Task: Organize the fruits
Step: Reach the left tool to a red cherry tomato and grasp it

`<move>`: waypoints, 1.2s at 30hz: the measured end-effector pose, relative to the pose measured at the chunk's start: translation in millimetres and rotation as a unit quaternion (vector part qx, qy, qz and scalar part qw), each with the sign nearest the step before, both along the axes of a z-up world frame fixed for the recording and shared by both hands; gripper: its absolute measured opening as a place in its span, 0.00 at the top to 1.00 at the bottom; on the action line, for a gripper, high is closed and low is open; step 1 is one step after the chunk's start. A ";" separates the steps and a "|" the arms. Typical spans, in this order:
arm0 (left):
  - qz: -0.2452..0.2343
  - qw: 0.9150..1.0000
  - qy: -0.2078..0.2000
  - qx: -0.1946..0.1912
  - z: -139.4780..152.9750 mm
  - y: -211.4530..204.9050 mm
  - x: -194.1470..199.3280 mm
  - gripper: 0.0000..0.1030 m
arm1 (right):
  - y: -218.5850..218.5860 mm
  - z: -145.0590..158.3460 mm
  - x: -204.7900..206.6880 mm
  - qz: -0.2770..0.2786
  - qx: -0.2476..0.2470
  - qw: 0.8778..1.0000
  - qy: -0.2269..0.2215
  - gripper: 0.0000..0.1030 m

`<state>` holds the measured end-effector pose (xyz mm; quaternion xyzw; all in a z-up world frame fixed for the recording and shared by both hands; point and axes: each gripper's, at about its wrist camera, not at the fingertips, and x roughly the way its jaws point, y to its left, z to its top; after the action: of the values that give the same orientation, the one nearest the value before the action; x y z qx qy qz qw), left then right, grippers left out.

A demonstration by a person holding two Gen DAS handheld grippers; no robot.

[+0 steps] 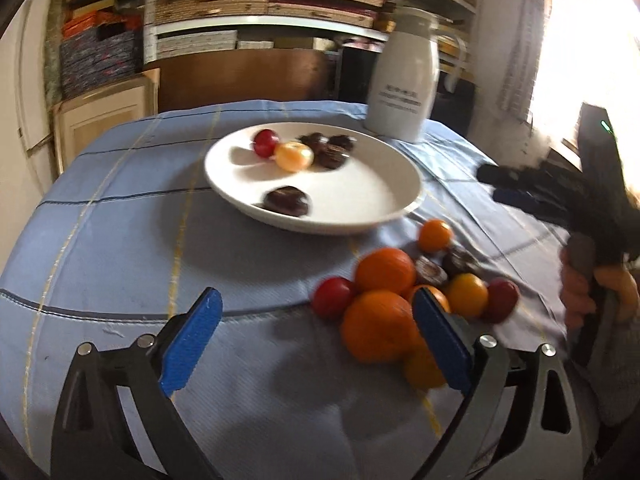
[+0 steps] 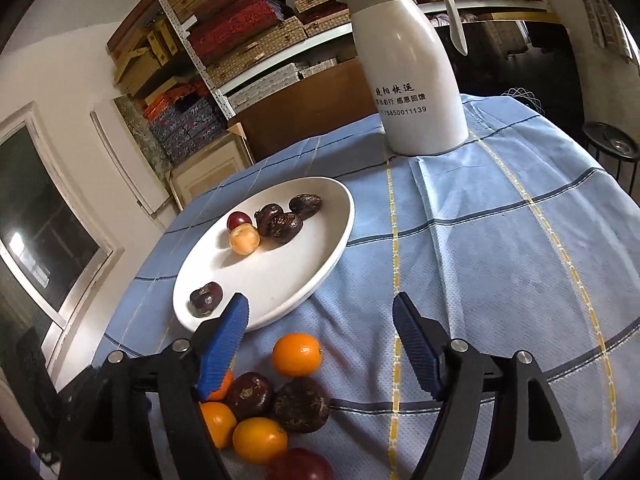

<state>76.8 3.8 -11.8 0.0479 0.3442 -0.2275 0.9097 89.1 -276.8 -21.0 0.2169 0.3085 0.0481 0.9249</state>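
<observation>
A white plate (image 1: pixel 360 216) (image 2: pixel 320 276) on the blue checked cloth holds a red fruit (image 1: pixel 265 142), a pale orange fruit (image 1: pixel 294 156) and several dark brown ones (image 1: pixel 288 201). Loose fruit lies in a heap nearer me: oranges (image 1: pixel 378 326) (image 2: pixel 297 354), red fruit (image 1: pixel 333 297) and dark brown ones (image 2: pixel 301 404). My left gripper (image 1: pixel 316 342) is open over bare cloth, its right finger in front of the heap. My right gripper (image 2: pixel 320 340) is open above the heap with nothing pressed between its pads; it also shows at the right edge (image 1: pixel 494 182) of the left wrist view.
A white jug (image 2: pixel 412 76) (image 1: pixel 402 80) stands on the far side of the table behind the plate. Shelves stacked with boxes (image 1: pixel 260 4) fill the back wall. A hand (image 1: pixel 580 288) grips the right tool's handle. A dark stool (image 2: pixel 610 144) stands beyond the table's right edge.
</observation>
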 end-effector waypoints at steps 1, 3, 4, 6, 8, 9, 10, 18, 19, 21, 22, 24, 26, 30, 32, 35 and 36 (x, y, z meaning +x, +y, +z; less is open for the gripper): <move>-0.004 1.000 -0.002 0.004 -0.9 -2.9 -3.3 0.08 | -0.5 -0.4 -0.2 0.001 -0.001 1.000 0.001 0.27; -0.012 1.000 -0.005 0.014 -2.9 -9.2 -5.9 0.08 | -0.3 -0.4 0.2 0.002 -0.002 1.000 0.002 0.27; -0.017 1.000 -0.004 0.019 -4.4 -12.5 -6.5 0.08 | -0.2 -0.5 0.4 0.002 -0.003 1.000 0.003 0.27; -0.026 0.999 0.001 0.028 -7.8 -18.9 -6.5 0.08 | 0.3 -0.9 0.8 0.002 -0.004 1.000 0.004 0.27; -0.033 0.999 0.004 0.041 -10.5 -25.3 -5.1 0.08 | 0.9 -0.7 1.3 0.001 -0.005 1.000 0.005 0.27; -0.033 0.998 0.005 0.046 -11.7 -27.1 -4.8 0.08 | 0.8 -0.7 1.4 0.001 -0.005 1.000 0.004 0.27; -0.025 0.998 0.007 0.056 -13.4 -28.1 -2.6 0.07 | 0.8 -0.8 1.5 0.002 -0.005 1.000 0.005 0.27; 0.102 0.992 -0.010 0.067 -4.5 27.8 10.8 0.04 | -2.7 -1.0 1.9 -0.003 0.005 1.000 0.001 0.27; 0.111 0.993 -0.007 0.048 -1.6 38.8 11.5 0.04 | -3.1 -0.9 1.9 -0.002 0.006 1.000 0.001 0.26; 0.112 0.994 0.002 0.016 0.1 50.9 12.2 0.04 | -2.5 -0.7 2.1 0.000 0.006 1.000 0.000 0.26; 0.111 0.994 0.008 0.008 -1.0 53.1 13.9 0.04 | -1.9 -0.5 1.7 0.001 0.005 1.000 0.000 0.26; 0.107 0.994 0.016 0.022 -5.6 48.8 16.7 0.04 | -0.8 -0.1 1.7 0.003 0.002 1.000 -0.001 0.26; 0.097 0.994 0.020 0.042 -9.9 40.0 16.8 0.04 | 0.8 0.6 0.9 0.004 0.000 1.000 -0.001 0.26; 0.086 0.995 0.019 0.042 -12.4 36.2 15.0 0.04 | 0.8 1.0 0.3 0.003 0.000 1.000 -0.003 0.26; 0.089 0.995 0.027 0.034 -14.2 39.1 19.3 0.04 | 0.8 1.0 0.3 0.004 -0.001 1.000 -0.002 0.26; 0.088 0.995 0.002 0.051 -7.6 39.9 25.9 0.04 | 1.3 1.7 0.0 0.005 -0.002 1.000 -0.004 0.26; 0.095 0.994 -0.013 0.061 -2.9 41.8 29.5 0.04 | 1.4 1.6 -0.7 0.005 -0.003 1.000 -0.005 0.26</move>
<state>106.3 45.6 -14.7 0.0733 0.3488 -0.1184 0.9268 88.4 -275.4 -19.4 0.2123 0.3055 0.0532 0.9267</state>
